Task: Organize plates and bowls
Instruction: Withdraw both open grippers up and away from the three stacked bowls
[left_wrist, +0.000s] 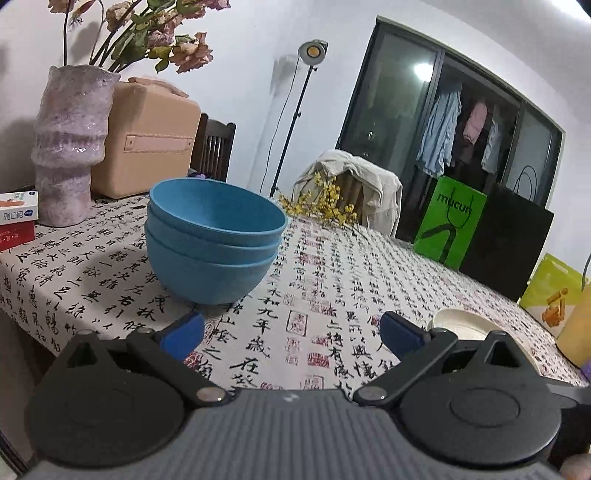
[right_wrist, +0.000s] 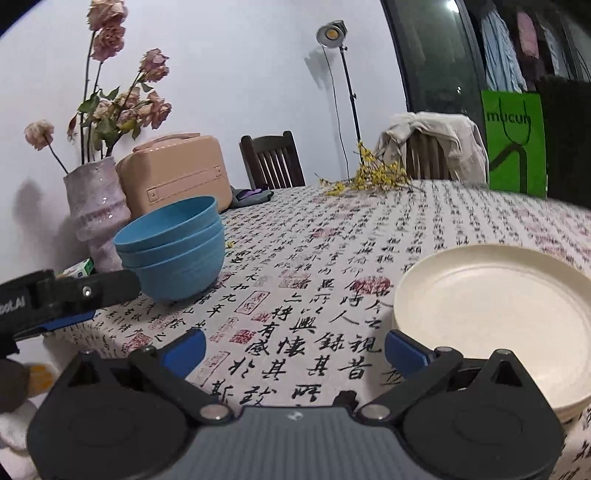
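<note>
With both claws released and empty, my left gripper (left_wrist: 291, 334) faces three nested blue bowls (left_wrist: 214, 240) at 11 o'clock. My right gripper (right_wrist: 295, 350) has cream plates (right_wrist: 495, 314) at 2 o'clock.

Bright lamp (left_wrist: 313, 50) glare, fisheye-bent edges, soft shadows

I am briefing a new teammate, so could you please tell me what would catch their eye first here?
A stack of blue bowls stands out on the calligraphy-print tablecloth, just in front of a pink vase of dried roses. To its right lie cream plates, stacked near the table's edge. Both claws, left and right, are open and empty.
</note>
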